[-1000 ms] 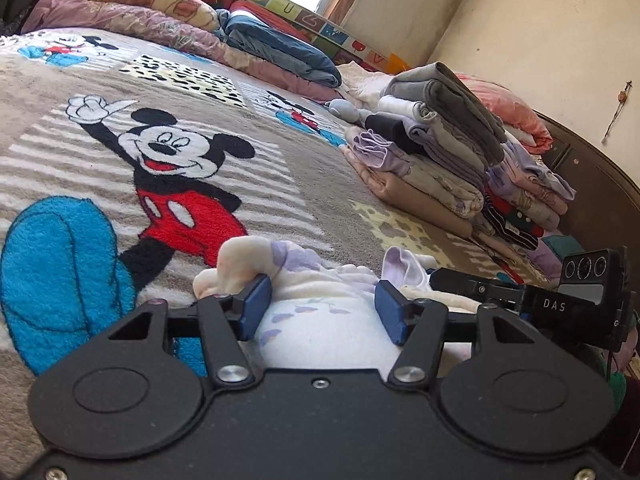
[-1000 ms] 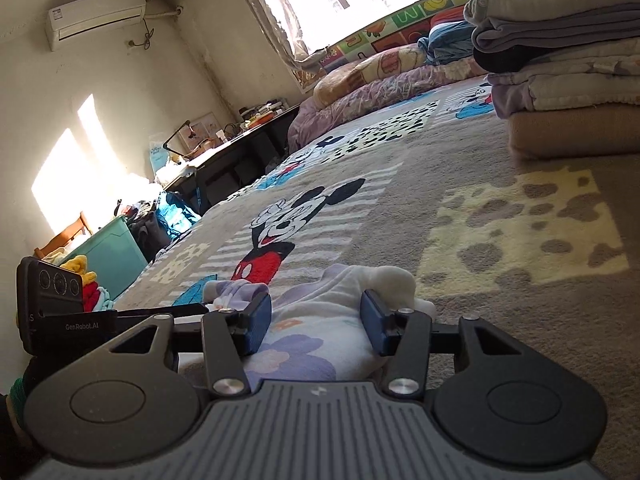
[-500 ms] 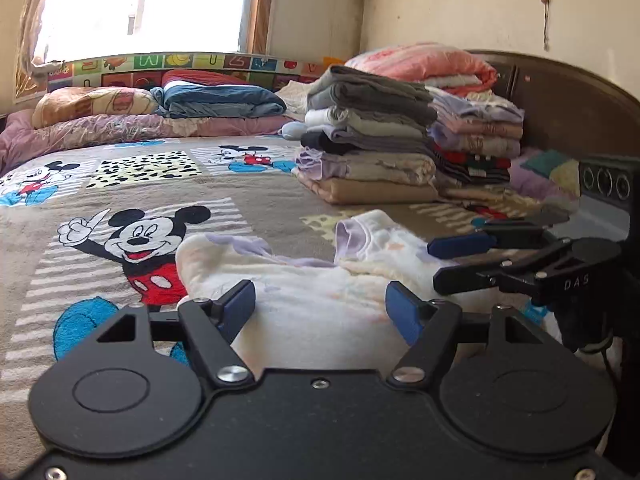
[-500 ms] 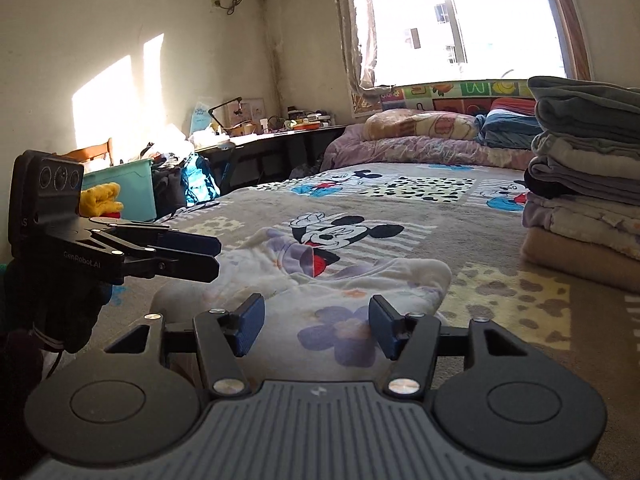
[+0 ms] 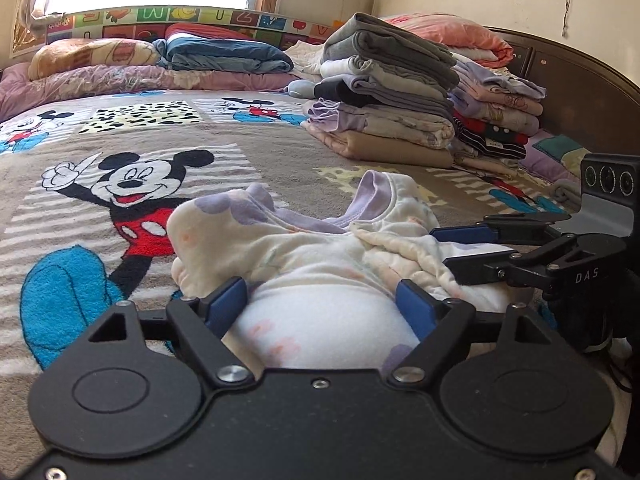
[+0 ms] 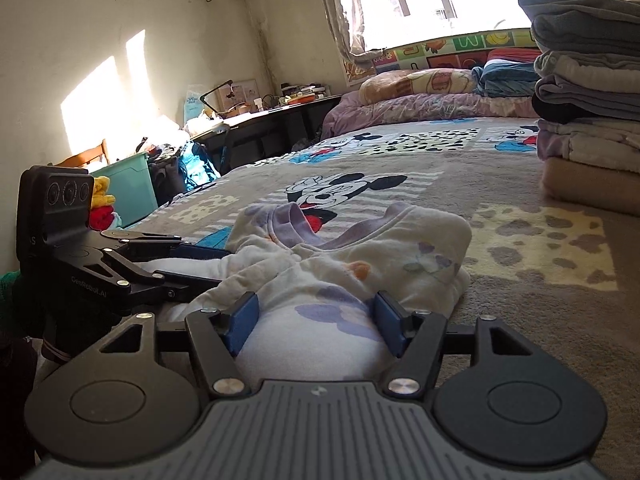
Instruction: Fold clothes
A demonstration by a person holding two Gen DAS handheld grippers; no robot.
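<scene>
Garment (image 5: 320, 280) lies crumpled on the blanket (image 5: 240, 160), between spread fingers of both the left gripper (image 5: 322, 308) and right gripper (image 6: 316, 320).

Daylight pours in from the window (image 6: 452, 0) at twelve o'clock in both views, where the glass is blown out to white, and it throws two bright patches on the wall (image 6: 100, 92) at nine o'clock in the right wrist view. The bedspread (image 5: 160, 152) is evenly lit with soft shadows, while the near black gripper bodies at six o'clock sit dark. Fisheye bending curves the edges, the corners vignette, and focus stays fairly sharp throughout
</scene>
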